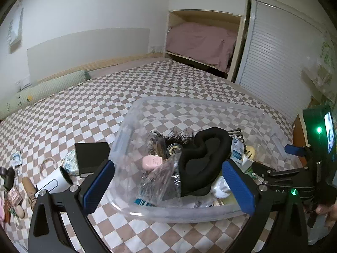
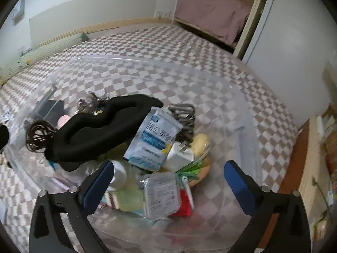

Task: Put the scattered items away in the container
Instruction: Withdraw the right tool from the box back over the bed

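Both tools, the left tool point(image 1: 168, 186) and right tool point(image 2: 169, 184), gape wide and empty over the clear container point(image 1: 210, 107) on the bed point(image 1: 84, 113), so the scattered items point(image 1: 52, 181) left beside it risk being knocked off by a careless reach.

Bed point(image 1: 147, 88) with brown-and-white checked cover fills the middle of both views. Green bolster point(image 1: 42, 90) lies along its far left edge, against a pale headboard point(image 1: 84, 48). Wall unit point(image 1: 14, 27) high on the left wall. Open wooden shelf point(image 1: 202, 42) beyond the bed — pink bedding point(image 1: 200, 44) bundled inside. White slatted door point(image 1: 280, 63) just right of the shelf.
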`<act>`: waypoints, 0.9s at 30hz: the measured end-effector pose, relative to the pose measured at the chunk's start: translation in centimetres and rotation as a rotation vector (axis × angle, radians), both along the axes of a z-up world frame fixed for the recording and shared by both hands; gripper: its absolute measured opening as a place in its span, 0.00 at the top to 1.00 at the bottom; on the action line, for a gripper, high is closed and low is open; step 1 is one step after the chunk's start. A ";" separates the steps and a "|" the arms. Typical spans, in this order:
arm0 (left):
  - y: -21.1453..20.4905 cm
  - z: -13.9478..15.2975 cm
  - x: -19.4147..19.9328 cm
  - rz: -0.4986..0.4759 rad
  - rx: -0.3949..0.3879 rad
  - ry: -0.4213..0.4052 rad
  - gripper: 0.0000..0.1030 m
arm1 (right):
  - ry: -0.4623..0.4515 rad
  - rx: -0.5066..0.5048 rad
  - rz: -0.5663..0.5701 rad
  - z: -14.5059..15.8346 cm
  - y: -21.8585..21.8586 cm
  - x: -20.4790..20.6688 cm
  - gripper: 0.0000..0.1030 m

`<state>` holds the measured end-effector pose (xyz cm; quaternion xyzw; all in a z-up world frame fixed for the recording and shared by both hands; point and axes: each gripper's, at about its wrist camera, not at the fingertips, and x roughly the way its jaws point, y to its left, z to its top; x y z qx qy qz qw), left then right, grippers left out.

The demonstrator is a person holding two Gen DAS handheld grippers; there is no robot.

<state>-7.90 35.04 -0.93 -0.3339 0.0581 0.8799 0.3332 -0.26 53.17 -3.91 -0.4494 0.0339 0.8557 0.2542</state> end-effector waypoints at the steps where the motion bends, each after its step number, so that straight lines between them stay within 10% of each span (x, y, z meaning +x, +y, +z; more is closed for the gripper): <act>1: -0.2 0.0 -0.1 0.009 -0.003 -0.003 0.00 | 0.007 0.007 0.003 0.1 -0.1 0.0 0.00; 27: -7.4 2.0 0.3 0.173 0.021 0.005 0.00 | 0.233 -0.105 0.058 2.8 -2.7 0.0 0.00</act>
